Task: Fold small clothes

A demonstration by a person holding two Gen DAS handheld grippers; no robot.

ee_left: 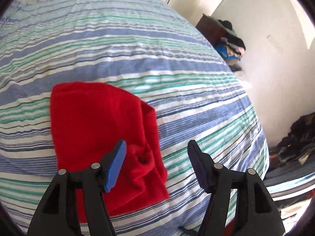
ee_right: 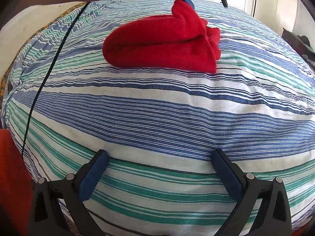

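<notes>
A bed [ee_left: 137,45] in blue, green and white stripes fills the sunlit room; white walls [ee_left: 265,39], a dark wooden cabinet [ee_left: 211,29] beyond.

surface: bed covered with a blue, green and white striped cotton sheet [ee_right: 157,108], lightly wrinkled, stripes running across
on it: folded red fleecy garment [ee_right: 163,43], doubled into a thick bundle, rounded fold at left, loose edges bunched at right
garment from left wrist view: [ee_left: 102,129] flat on the sheet, rumpled flap along its right side
also on it: thin black cable [ee_right: 49,72] trailing across the sheet's left part
</notes>
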